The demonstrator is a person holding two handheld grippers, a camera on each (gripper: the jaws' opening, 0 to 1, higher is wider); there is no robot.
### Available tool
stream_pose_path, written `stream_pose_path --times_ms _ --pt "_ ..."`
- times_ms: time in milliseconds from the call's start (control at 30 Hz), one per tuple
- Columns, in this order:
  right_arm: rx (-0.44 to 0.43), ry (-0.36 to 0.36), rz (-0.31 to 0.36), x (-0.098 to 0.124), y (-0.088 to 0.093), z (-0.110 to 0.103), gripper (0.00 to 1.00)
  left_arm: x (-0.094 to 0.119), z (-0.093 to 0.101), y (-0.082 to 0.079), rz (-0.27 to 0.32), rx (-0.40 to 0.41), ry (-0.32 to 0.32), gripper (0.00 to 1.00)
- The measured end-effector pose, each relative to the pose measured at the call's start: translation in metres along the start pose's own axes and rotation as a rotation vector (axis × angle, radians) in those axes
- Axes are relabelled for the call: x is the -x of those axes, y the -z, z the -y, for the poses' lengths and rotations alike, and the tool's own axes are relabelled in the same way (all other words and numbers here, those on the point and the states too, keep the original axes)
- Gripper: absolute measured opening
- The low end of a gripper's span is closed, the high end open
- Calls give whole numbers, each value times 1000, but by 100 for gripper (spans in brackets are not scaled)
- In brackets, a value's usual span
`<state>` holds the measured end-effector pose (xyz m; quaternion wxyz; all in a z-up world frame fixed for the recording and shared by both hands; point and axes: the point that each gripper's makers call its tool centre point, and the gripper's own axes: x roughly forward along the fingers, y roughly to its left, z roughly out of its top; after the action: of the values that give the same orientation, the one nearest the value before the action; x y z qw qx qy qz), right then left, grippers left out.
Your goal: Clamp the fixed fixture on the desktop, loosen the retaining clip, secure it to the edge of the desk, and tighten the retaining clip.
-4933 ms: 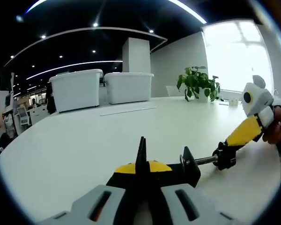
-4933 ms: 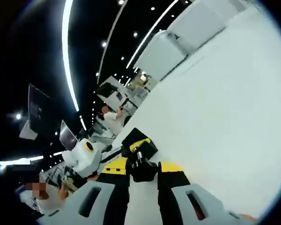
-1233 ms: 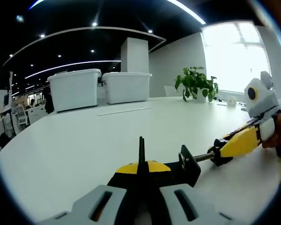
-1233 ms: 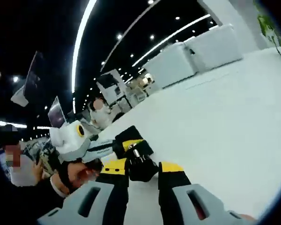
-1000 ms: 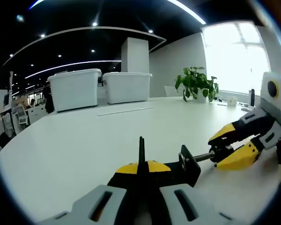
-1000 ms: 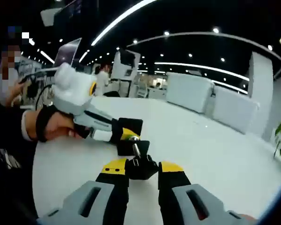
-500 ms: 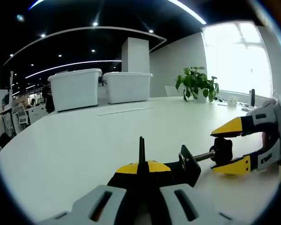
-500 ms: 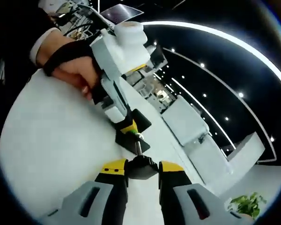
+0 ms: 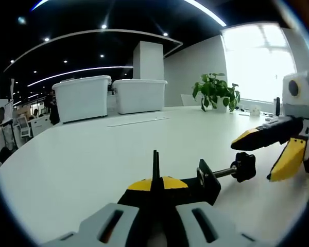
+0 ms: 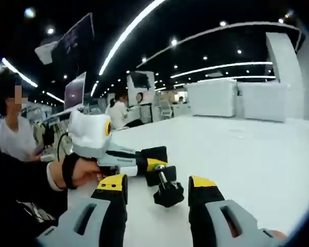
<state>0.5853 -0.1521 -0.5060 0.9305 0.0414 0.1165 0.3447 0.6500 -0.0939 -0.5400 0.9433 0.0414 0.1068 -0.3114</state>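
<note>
the right gripper (image 10: 157,186), jaws wide, is facing the screw knob (image 10: 168,194) end-on along the clamp's (image 9: 188,186) axis, while the left gripper (image 9: 155,181) is apparently gripping the clamp body

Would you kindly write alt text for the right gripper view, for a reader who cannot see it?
The right gripper is open, its yellow-tipped jaws on either side of the black screw knob of a clamp fixture on a white desk. The left gripper, held in a person's hand, grips the fixture's body.
</note>
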Motion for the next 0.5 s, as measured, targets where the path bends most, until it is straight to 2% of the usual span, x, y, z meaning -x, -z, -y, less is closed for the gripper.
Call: stream_pose_path --times_ms 33,67,100,233,267,300,367,400,500 --pt "-89 -3 3 0 1 3 46 0 0 0 0 -2 -1 5" --pt "-125 -3 10 1 1 6 46 0 0 0 0 -3 -1 5" --pt "-199 -1 12 2 3 10 45 0 0 0 0 -2 0 5" --pt "-366 -1 10 1 7 22 34 0 0 -1 1 -3 1 5" --pt "-396 -12 10 1 8 19 26 0 0 0 1 -3 1 5" --pt "-400 -11 2 0 10 20 23 0 0 -1 1 -2 1 5" --pt "-404 -7 -1 -1 13 20 24 0 0 -1 1 -4 1 5" --pt "-464 -13 -3 -6 12 24 24 0 0 -1 2 -4 0 5" --pt "-476 -23 -14 -5 14 23 24 1 0 -1 1 0 -2 5"
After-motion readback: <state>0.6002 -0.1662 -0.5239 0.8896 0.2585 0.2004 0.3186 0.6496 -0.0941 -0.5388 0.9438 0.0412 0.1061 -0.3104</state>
